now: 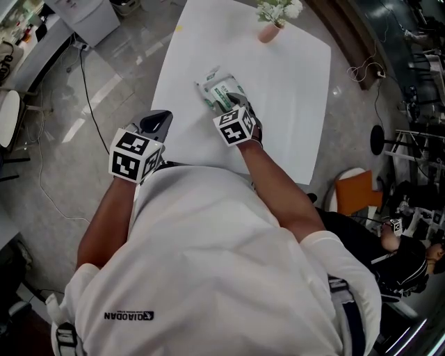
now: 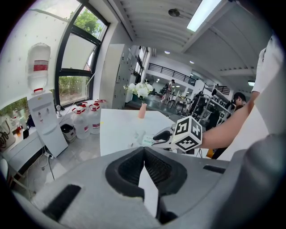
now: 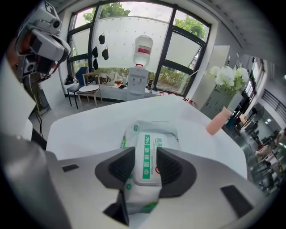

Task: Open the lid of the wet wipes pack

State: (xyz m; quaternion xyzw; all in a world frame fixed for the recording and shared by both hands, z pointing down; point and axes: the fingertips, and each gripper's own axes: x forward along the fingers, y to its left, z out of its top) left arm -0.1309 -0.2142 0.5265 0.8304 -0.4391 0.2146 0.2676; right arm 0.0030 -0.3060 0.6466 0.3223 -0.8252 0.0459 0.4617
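Straddling wet wipes pack (image 3: 152,130): right tool (image 3: 145,155), angled down onto it, one jaw on each side of the lid (image 3: 145,175).
Right tool state: jaws spread wide. Pads sit just beside the lid's long edges. No squeeze on it shows, so nothing is held.
Wet wipes pack position: lies flat on the white surface (image 1: 278,104), roughly mid-width and skewed to the surface's edges, directly under the right tool.
Lid: white flap with a green stripe, lying flat on top of the pack, closed.
Left tool (image 2: 144,149): jaws together at the tips, nothing between them.
Left tool position: at the surface's near left corner, well apart from the pack. Its view looks across the surface toward the right tool's marker cube.
Vase (image 1: 270,32): pink, holding white flowers (image 1: 279,10), upright at the far edge of the surface, well apart from the pack.
Person (image 1: 222,264): white shirt, bare forearms, standing at the near edge of the surface.
Background: water dispenser (image 3: 138,71) by the windows, beyond the far side.
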